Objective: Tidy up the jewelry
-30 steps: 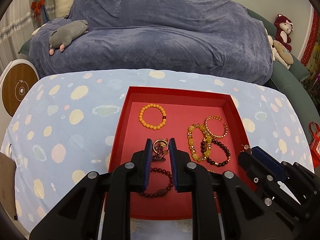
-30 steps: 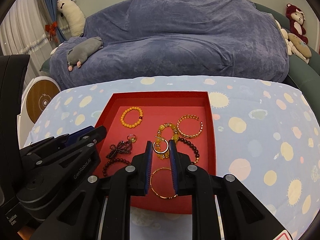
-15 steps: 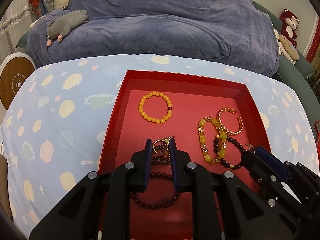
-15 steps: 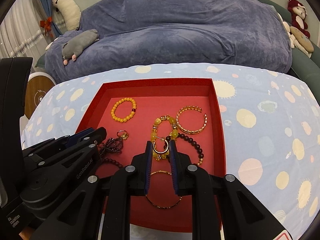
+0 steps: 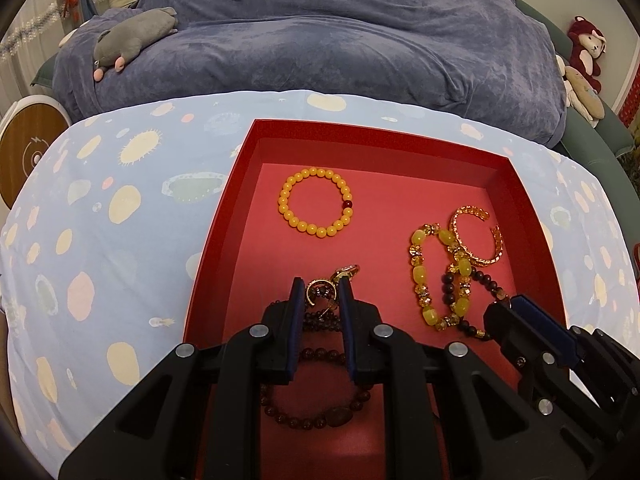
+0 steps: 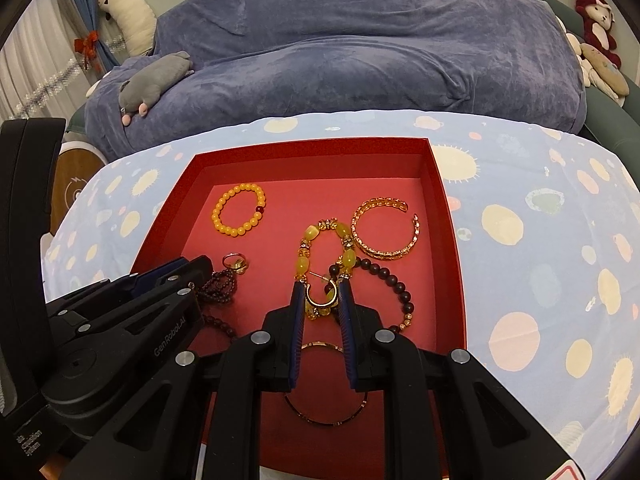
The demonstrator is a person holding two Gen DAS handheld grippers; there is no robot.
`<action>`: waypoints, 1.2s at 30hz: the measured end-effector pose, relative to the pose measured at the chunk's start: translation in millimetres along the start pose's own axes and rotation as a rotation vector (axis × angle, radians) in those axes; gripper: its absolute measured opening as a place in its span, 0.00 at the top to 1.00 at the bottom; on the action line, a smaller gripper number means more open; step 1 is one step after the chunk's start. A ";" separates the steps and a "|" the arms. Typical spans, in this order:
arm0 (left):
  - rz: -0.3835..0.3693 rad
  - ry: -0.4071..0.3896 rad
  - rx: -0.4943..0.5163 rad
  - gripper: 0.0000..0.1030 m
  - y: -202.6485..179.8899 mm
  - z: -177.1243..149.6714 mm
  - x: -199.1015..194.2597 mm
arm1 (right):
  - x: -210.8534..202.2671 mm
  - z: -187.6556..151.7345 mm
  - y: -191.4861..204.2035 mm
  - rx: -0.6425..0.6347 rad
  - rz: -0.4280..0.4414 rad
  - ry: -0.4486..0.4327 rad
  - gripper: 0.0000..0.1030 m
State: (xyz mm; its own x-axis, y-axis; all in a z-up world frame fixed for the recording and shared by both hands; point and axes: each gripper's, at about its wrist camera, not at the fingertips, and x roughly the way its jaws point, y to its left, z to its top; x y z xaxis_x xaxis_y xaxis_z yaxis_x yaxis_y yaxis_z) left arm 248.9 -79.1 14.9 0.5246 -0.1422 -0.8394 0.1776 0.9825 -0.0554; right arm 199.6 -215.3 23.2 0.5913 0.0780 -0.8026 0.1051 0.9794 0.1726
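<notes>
Left wrist view: we are gripping a gold hoop earring (image 5: 319, 291) in the left gripper (image 5: 320, 292) above the red tray (image 5: 400, 136) | right gripper (image 6: 321, 294) is clenching a second gold hoop earring (image 6: 320, 295) over the yellow stone bracelet (image 6: 304, 264) in that tray

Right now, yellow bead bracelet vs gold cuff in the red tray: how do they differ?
The yellow bracelet is a closed ring of round beads with one dark red bead; the gold cuff is a textured band with an open gap. The yellow bracelet lies alone at the far left; the cuff sits far right against a chunky yellow bracelet. Both lie flat in the tray.
</notes>
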 end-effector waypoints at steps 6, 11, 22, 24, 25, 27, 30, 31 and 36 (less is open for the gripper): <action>0.001 0.005 0.004 0.83 0.0 -1.2 2.0 | 2.9 0.2 -0.6 0.002 -0.002 0.003 0.83; 0.024 -0.005 -0.007 0.67 1.5 -2.0 -2.2 | 0.0 -0.3 -0.8 0.003 -0.017 -0.008 0.79; 0.029 -0.030 -0.014 0.61 1.5 -10.5 -40.2 | -38.6 -10.6 1.5 0.019 -0.055 -0.042 0.67; 0.035 -0.039 -0.018 0.55 2.7 -14.6 -50.5 | -48.9 -15.2 3.4 0.015 -0.067 -0.052 0.66; 0.036 -0.042 -0.019 0.55 3.2 -17.0 -54.9 | -53.4 -17.2 4.0 0.016 -0.071 -0.053 0.65; 0.035 -0.045 -0.023 0.54 4.9 -22.5 -63.7 | -62.2 -22.7 3.7 0.027 -0.083 -0.056 0.57; 0.040 -0.052 -0.027 0.50 6.4 -30.3 -76.0 | -75.4 -32.7 1.6 0.048 -0.093 -0.065 0.49; 0.043 -0.057 -0.027 0.49 6.7 -33.4 -80.1 | -79.5 -36.3 1.1 0.052 -0.094 -0.067 0.48; 0.048 -0.059 -0.015 0.46 6.8 -50.8 -95.1 | -95.3 -53.9 1.8 0.052 -0.103 -0.072 0.43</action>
State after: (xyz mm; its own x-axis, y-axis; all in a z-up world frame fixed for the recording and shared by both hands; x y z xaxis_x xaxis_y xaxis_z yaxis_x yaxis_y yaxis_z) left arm 158.0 -52.8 66.9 0.5806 -0.1014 -0.8079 0.1388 0.9900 -0.0245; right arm 100.3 -210.9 69.2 0.6314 -0.0376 -0.7746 0.2079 0.9705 0.1223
